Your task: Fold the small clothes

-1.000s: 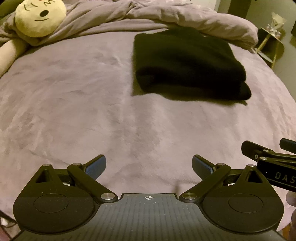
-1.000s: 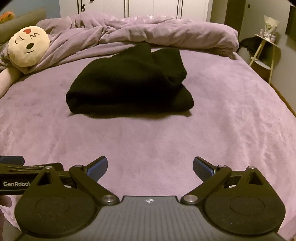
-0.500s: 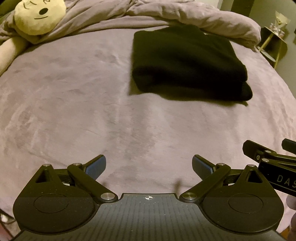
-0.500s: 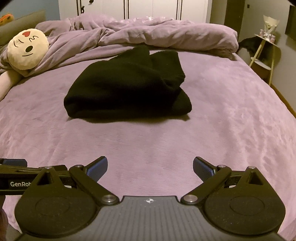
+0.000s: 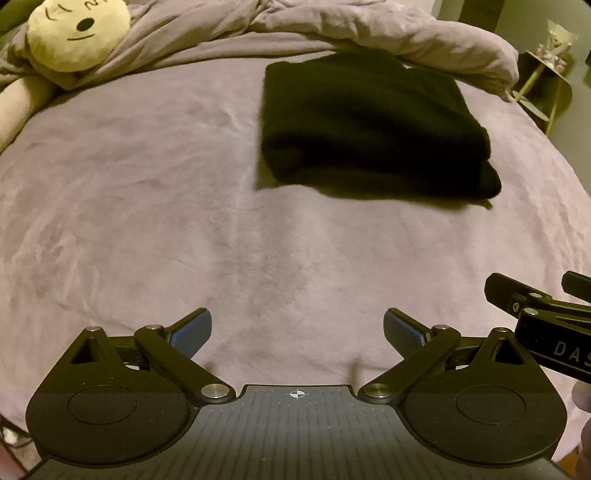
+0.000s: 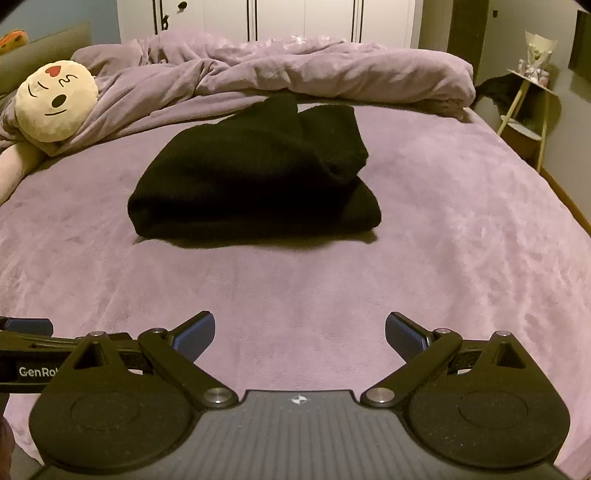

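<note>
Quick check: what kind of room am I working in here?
Most likely a bedroom: the black garment lies on a bed with a rumpled duvet, a round plush pillow, and wardrobe doors behind.

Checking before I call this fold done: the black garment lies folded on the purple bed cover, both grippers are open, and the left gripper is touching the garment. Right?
Not quite. The left gripper is not touching the black garment; the left wrist view shows bare purple bed cover between them. The rest holds: the garment lies folded and the right gripper is open too.
</note>
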The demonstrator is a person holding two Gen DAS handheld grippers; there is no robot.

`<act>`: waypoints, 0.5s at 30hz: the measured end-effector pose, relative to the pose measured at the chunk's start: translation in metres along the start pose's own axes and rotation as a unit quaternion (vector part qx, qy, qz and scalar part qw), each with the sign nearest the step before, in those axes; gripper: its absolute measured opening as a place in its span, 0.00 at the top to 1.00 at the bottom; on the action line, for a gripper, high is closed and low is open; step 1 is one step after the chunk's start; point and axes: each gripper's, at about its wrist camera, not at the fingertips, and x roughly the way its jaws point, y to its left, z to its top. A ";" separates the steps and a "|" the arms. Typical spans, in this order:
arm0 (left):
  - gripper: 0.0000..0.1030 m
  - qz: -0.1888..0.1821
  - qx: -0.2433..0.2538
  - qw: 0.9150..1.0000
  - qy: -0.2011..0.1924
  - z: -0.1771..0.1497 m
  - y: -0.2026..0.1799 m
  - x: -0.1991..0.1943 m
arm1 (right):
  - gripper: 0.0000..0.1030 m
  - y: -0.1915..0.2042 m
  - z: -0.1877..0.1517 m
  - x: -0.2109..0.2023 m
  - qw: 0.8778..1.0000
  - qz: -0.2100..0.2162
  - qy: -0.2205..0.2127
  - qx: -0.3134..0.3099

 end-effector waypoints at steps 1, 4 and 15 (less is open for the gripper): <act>0.01 -0.002 -0.002 1.000 0.001 -0.001 0.001 0.000 | 0.04 0.000 0.000 -0.001 1.000 0.000 -0.002 0.000; 0.01 -0.004 -0.006 1.000 0.004 -0.001 0.001 0.000 | 0.04 0.001 -0.001 -0.002 1.000 0.000 -0.002 -0.002; 0.01 -0.004 -0.010 1.000 0.004 -0.004 0.002 -0.002 | 0.04 -0.001 -0.003 -0.004 1.000 0.004 -0.006 0.000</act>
